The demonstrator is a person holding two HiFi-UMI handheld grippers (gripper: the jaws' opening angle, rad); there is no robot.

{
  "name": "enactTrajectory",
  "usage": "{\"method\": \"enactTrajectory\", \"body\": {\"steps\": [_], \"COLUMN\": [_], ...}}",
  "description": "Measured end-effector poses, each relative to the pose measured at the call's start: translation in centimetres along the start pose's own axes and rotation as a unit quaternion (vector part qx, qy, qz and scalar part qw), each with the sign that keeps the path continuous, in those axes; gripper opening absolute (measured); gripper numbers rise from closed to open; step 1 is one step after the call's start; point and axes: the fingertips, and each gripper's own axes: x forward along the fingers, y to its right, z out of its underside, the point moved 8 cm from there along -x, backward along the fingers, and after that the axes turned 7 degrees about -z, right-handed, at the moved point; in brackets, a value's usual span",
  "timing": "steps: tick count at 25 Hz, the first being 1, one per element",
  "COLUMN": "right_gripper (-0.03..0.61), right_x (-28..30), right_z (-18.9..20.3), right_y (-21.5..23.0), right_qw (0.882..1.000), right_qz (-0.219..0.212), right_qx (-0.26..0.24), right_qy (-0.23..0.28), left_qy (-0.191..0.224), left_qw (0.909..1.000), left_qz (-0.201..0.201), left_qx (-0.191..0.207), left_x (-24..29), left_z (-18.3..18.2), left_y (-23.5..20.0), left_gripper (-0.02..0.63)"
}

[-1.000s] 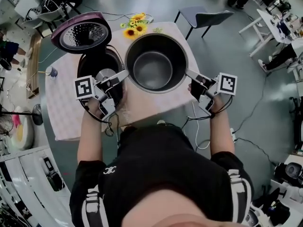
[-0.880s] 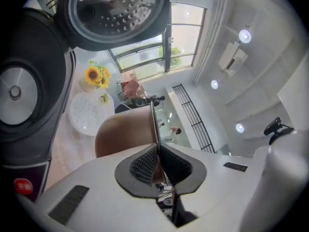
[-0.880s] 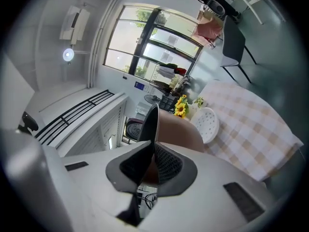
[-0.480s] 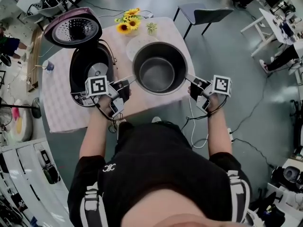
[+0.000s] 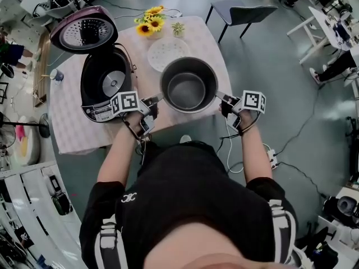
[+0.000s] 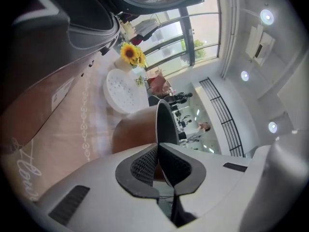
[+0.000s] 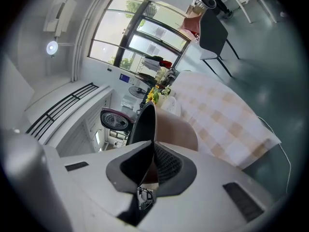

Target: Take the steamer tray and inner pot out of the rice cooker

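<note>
The round, dark metal inner pot is held by its rim from both sides. The left gripper is clenched on the rim's left edge and the right gripper on its right edge, and in each gripper view the thin rim is pinched between ribbed black fingers. Compared with a second ago, the pot is seen lower and further to the right. It is clear of the open black rice cooker, whose cavity is now laid bare, and it is brought close over the pale checked table (whether its base already touches cannot be told). The white perforated steamer tray is laid on the table just behind the pot, near the yellow sunflowers. Both items are thus judged to be out of the cooker, and only the setting-down and release of the pot are left.
</note>
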Motion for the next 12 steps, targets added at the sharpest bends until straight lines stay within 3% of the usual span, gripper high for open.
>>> {"method": "enactTrajectory", "body": {"steps": [7, 12], "right_gripper": [0.015, 0.015], "right_x": [1.2, 2.2], "right_z": [0.7, 0.4], "right_y": [1.7, 2.0], "right_qw": [0.999, 0.998], "right_qz": [0.024, 0.054], "right_qx": [0.038, 0.029], "right_qy": [-0.003, -0.001], "left_qy": [0.004, 0.020], "left_qw": [0.9986, 0.9983], "left_qz": [-0.053, -0.052], "left_qx": [0.000, -0.018], "left_x": [2.4, 3.0], "left_z": [0.8, 0.6], "left_y": [-2.3, -3.3], "left_gripper": [0.011, 0.011]}}
